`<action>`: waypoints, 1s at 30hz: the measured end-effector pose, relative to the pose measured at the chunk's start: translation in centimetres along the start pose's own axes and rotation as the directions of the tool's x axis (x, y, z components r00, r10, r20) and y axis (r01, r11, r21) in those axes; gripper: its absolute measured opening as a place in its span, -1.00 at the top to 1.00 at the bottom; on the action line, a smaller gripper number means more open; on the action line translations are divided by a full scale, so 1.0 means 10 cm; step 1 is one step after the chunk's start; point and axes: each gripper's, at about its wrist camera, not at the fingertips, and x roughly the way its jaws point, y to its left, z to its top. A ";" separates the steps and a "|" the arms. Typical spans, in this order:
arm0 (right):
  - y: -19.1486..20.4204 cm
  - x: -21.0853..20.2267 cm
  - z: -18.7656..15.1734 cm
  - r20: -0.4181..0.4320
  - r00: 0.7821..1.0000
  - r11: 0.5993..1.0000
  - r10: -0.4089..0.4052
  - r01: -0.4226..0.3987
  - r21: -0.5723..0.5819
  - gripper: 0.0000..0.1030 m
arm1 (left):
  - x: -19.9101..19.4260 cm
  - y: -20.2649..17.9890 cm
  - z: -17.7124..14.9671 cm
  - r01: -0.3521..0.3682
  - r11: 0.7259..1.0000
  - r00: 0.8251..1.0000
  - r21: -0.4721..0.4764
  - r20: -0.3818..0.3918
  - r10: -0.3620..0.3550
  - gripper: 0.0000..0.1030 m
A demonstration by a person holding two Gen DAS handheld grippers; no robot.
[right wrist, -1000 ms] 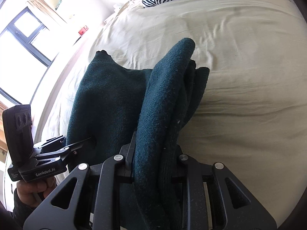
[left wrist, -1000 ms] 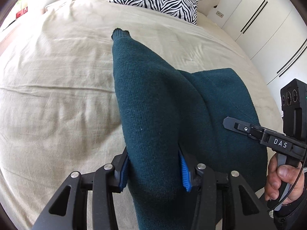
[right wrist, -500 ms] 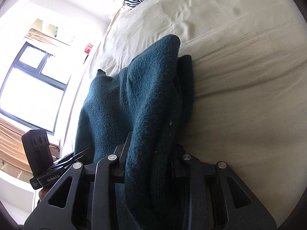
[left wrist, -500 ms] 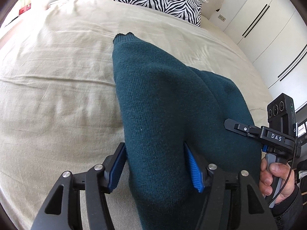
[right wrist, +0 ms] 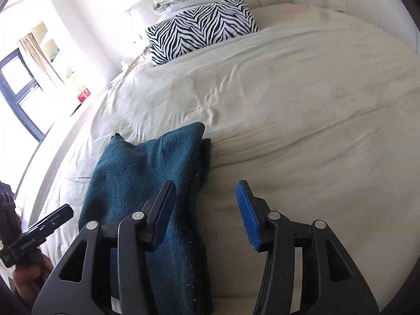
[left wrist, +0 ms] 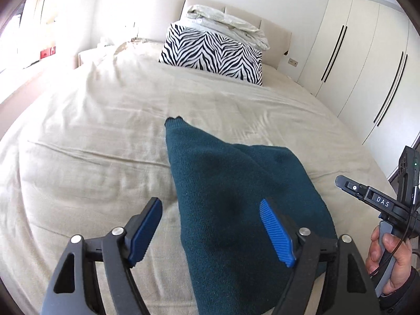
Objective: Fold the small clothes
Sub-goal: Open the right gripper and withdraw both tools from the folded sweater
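Note:
A dark teal knitted sweater (left wrist: 236, 197) lies folded into a long strip on the beige bedsheet (left wrist: 92, 144). My left gripper (left wrist: 210, 223) hovers above its near end. Its jaws are opening, its blue pads (left wrist: 275, 231) stand clear of the knit, and the cloth lies below and between them. In the right wrist view the sweater (right wrist: 136, 178) runs along the left. My right gripper (right wrist: 204, 210) is opening over the sweater's right edge. The left pad (right wrist: 162, 210) is above the cloth and the right pad is above bare sheet. Neither gripper holds anything.
A zebra-print pillow (left wrist: 212, 55) with crumpled pale bedding (left wrist: 225, 22) on top leans against the headboard. White wardrobe doors (left wrist: 367, 65) line the right side. A window (right wrist: 18, 89) and a sill are on the left. A hand (left wrist: 386, 257) holds the right gripper's handle.
Both grippers have let go of the sweater, and their jaws have spread wide. Both have drawn back and risen, so the views now take in the headboard. The sweater has settled flat.

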 end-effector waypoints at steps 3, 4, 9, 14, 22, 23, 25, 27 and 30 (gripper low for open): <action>0.11 -0.41 0.00 0.152 0.987 0.997 -0.051 0.060 -0.053 -0.47 | -0.41 -0.15 0.08 -0.091 0.994 0.982 0.063 0.171 0.079 -1.00; 0.14 -0.54 0.00 0.206 0.977 0.995 -0.064 0.078 -0.064 -0.57 | -0.55 -0.18 0.11 -0.117 0.990 0.970 0.079 0.225 0.097 -1.00; 0.39 -1.27 -0.01 0.502 0.851 0.970 -0.154 0.226 -0.087 -1.00 | -1.08 -0.34 0.26 -0.241 0.966 0.902 0.100 0.390 0.185 -1.00; 0.63 -1.78 0.09 0.550 0.824 0.954 -0.134 0.257 -0.153 -1.00 | -1.51 -0.42 0.28 -0.248 0.965 0.867 0.081 0.463 0.184 -1.00; 0.84 -2.20 0.11 0.510 0.856 0.969 -0.082 0.188 -0.160 -1.00 | -1.65 -0.51 0.17 -0.348 0.935 0.870 0.069 0.396 0.295 -1.00; 0.83 -2.18 0.10 0.476 0.876 0.975 -0.079 0.168 -0.148 -1.00 | -1.61 -0.50 0.14 -0.338 0.939 0.879 0.065 0.378 0.290 -1.00; 0.81 -2.08 0.05 0.410 0.907 0.980 -0.093 0.156 -0.122 -1.00 | -1.49 -0.47 0.09 -0.326 0.943 0.899 0.062 0.329 0.289 -1.00; 0.78 -1.91 -0.03 0.350 0.929 0.979 -0.121 0.169 -0.110 -1.00 | -1.36 -0.45 0.01 -0.307 0.950 0.922 0.060 0.264 0.282 -1.00; 0.72 -1.60 -0.19 0.251 0.951 0.973 -0.180 0.209 -0.096 -1.00 | -1.17 -0.41 -0.08 -0.297 0.953 0.941 0.052 0.188 0.283 -1.00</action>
